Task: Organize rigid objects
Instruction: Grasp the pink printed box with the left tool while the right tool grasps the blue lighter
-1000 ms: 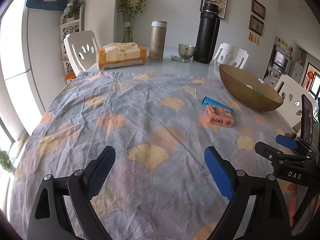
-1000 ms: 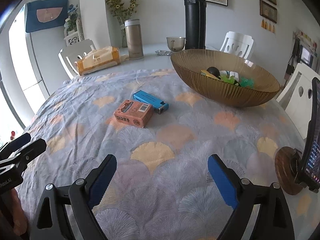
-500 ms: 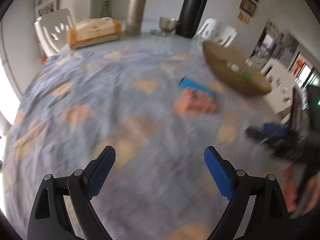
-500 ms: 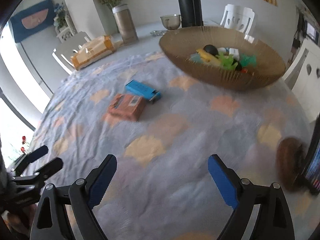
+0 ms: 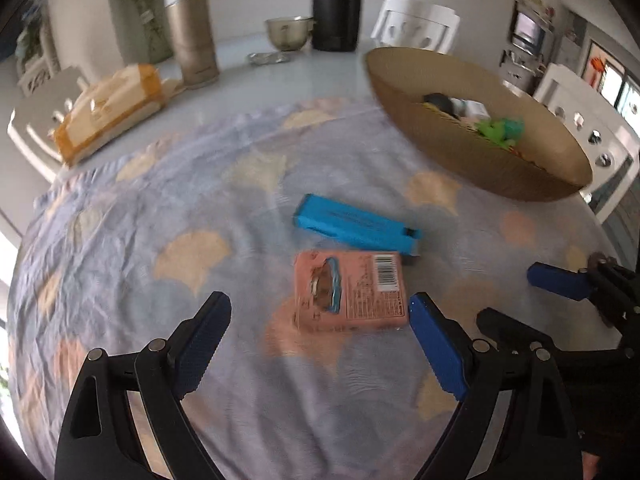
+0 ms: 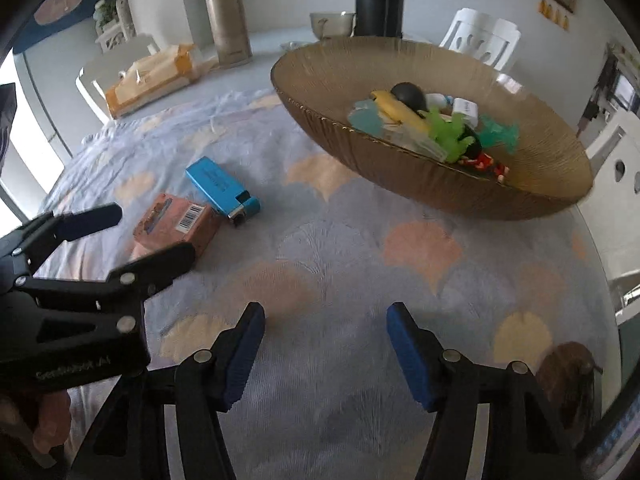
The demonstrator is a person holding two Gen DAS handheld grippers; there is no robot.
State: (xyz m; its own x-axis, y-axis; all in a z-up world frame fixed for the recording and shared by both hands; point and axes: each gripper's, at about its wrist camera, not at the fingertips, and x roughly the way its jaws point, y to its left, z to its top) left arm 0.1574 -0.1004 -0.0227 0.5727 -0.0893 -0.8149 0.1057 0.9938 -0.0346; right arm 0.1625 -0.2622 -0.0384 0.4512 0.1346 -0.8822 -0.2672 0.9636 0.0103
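A pink box (image 5: pixel 348 292) lies flat on the patterned tablecloth, with a blue box (image 5: pixel 356 226) touching its far side. My left gripper (image 5: pixel 320 336) is open, and the near end of the pink box sits between its fingertips without either pad pressing on it. From the right wrist view the left gripper (image 6: pixel 152 232) straddles the pink box (image 6: pixel 180 224), next to the blue box (image 6: pixel 218 190). My right gripper (image 6: pixel 326 344) hovers over bare cloth, its jaws closing with nothing between them. It shows at the right in the left wrist view (image 5: pixel 528 304).
A wide brown bowl (image 6: pixel 400 184) with several small items stands at the back right. A tissue pack (image 5: pixel 108 112), a gold flask (image 5: pixel 192 40), a black flask (image 5: pixel 336 4) and a metal cup (image 5: pixel 288 32) stand at the far edge. A wooden coaster (image 6: pixel 568 376) lies near right.
The left gripper has swept right and forward until its open fingers flank the pink box. The right gripper has moved toward the bowl and its fingers stand closer together.
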